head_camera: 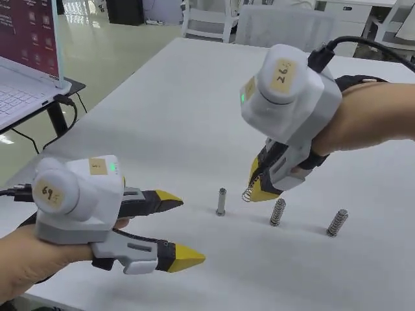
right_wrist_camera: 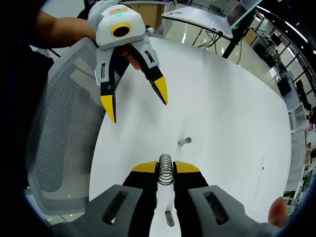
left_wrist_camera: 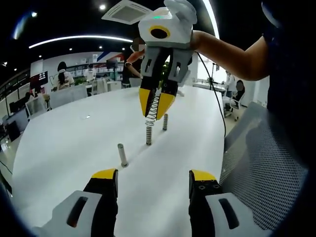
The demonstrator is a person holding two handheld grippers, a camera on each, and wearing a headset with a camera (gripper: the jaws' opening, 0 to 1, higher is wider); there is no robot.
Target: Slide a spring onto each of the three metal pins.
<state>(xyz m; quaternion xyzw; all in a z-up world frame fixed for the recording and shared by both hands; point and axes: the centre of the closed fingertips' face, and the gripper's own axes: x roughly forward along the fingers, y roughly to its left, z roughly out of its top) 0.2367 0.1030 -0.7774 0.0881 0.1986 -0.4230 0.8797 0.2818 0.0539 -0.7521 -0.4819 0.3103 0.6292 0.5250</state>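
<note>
I see the small coiled steel spring (right_wrist_camera: 166, 169) pinched between the yellow tips of the right gripper (right_wrist_camera: 165, 168), which is clenched on it. In the head view only the spring's lower coils (head_camera: 248, 193) poke out below the jaws; the rest is hidden between them. It hangs above the white table (head_camera: 162, 116), clear of the pins, though I can't judge how high.

The bare grey metal pin (head_camera: 221, 201) stands upright at 8 o'clock of the spring. The two other pins, each already wearing a spring (head_camera: 277, 212) (head_camera: 336, 222), run off toward 3 o'clock of the bare one. In the right gripper view one of them (right_wrist_camera: 169, 218) peeks out between the jaw bodies, mostly covered.

The left gripper (head_camera: 185, 230) sits at 8 o'clock of the bare pin, jaws spread wide and holding nothing.

A handwritten tag on the right gripper reads "26"; the one on the left reads "69".

An open white laptop (head_camera: 26, 58) at 10 o'clock is cut off by the frame, its screen text too small to read. A grey mesh chair back (left_wrist_camera: 256, 163) runs along the table edge, partly out of frame.
</note>
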